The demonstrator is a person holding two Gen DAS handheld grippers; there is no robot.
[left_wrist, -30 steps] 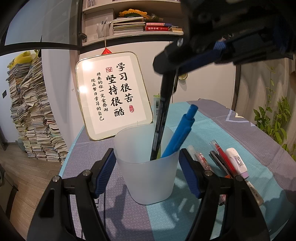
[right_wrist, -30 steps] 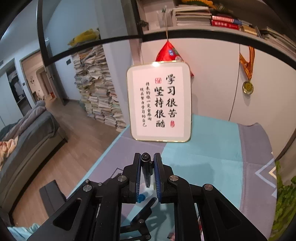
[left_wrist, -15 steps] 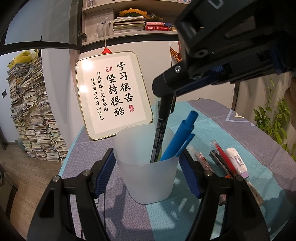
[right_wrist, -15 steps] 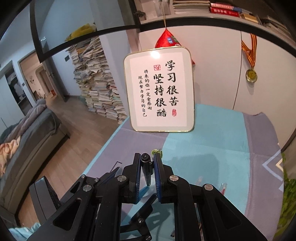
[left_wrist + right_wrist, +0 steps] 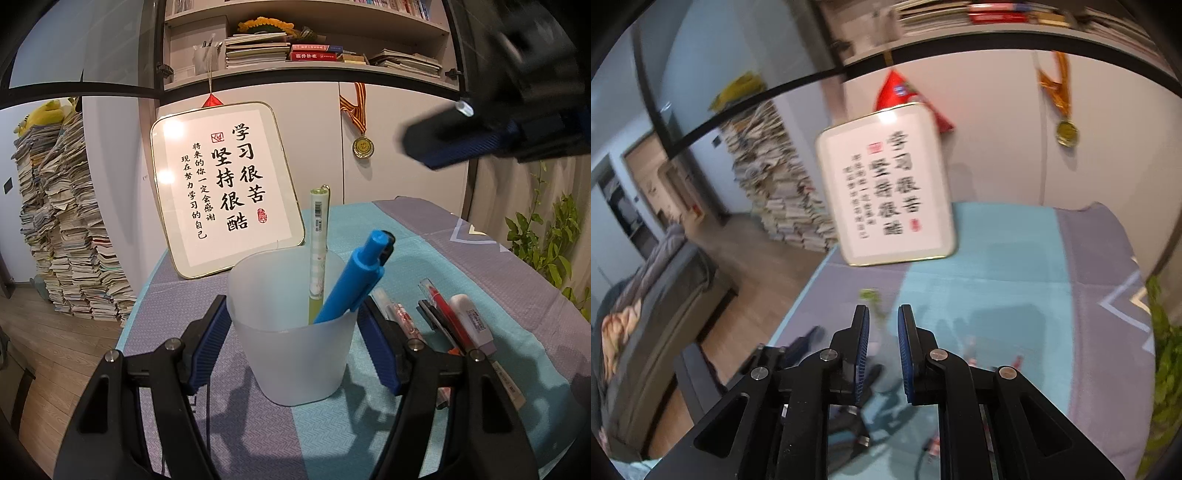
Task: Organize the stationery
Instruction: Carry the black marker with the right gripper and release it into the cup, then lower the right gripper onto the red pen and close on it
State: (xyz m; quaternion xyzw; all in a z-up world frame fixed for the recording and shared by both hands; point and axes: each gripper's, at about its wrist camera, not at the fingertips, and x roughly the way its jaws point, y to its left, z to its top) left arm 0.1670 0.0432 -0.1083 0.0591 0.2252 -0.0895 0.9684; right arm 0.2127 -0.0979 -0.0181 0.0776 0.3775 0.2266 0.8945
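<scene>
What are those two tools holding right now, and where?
The left tool clamps the cup by its sides, about halfway up. The right tool holds nothing; there is only an empty gap between its fingers.

Left tongs (image 5: 295, 343) low and steady, pads (image 5: 208, 343) pressed against something wide; right tongs (image 5: 882, 347) raised, tilted downward, parted with nothing between.

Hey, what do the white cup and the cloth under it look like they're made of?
Cup: likely frosted, translucent plastic with a matte finish; the pens inside show dimly through its wall.
Tablecloth: woven fabric, matte, in teal and grey panels; a fine zigzag weave shows near the cup.
</scene>
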